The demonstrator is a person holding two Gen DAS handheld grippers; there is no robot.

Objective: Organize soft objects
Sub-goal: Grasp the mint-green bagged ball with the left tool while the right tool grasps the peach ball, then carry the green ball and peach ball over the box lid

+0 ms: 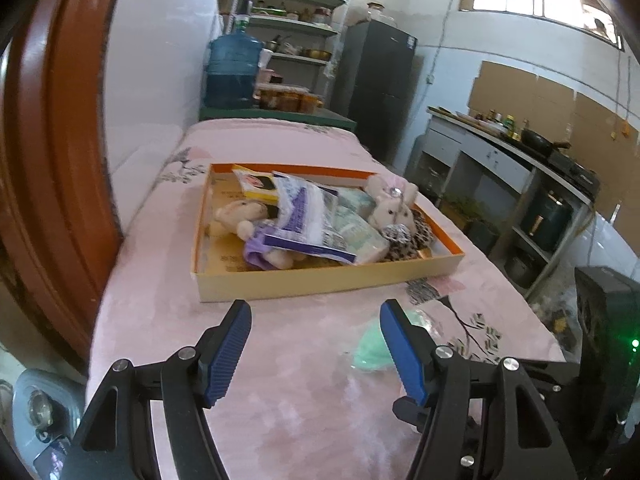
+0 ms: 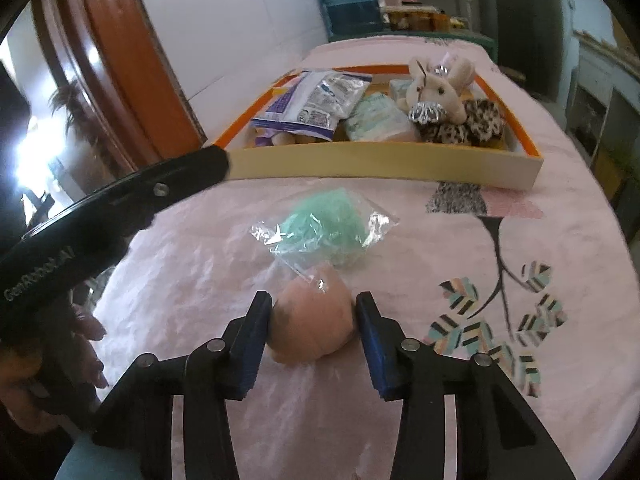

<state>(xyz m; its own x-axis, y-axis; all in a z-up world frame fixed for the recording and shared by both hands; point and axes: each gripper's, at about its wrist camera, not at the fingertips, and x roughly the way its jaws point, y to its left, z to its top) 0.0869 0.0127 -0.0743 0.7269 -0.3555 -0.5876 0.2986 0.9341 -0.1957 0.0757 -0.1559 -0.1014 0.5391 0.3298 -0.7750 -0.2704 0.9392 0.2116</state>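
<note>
While the right gripper [image 2: 314, 326] tilts down over the near part of the bed [image 2: 208, 264], its two blue pads sit on either side of a soft peach-pink lump [image 2: 314, 326], touching or all but touching its flanks, so I judge it a light pinch rather than a firm squeeze; the lump lies squarely between the fingers, rounded, with no clear long axis, and the right hand is plainly the nearer one to it. Just beyond it, touching its far side, lies a clear plastic bag of mint-green stuffing [image 2: 320, 228], its long side running across the bed. The left gripper [image 1: 316, 344] hangs with its jaws spread wide and nothing between them, that green bag [image 1: 370, 346] showing just behind its right finger. Farther on, toward the middle of the bed, stands a shallow cardboard tray [image 1: 320, 280] with an orange rim, its long wall facing the grippers; it already holds a small teddy [image 1: 244, 216], a foil packet [image 1: 308, 216], tissue packs and a plush rabbit [image 1: 394, 204], so the lump's likely way is straight ahead over that wall. Beyond the foot of the bed stand a blue water jug [image 1: 232, 72], shelves [image 1: 296, 28] and a dark fridge [image 1: 376, 88]
</note>
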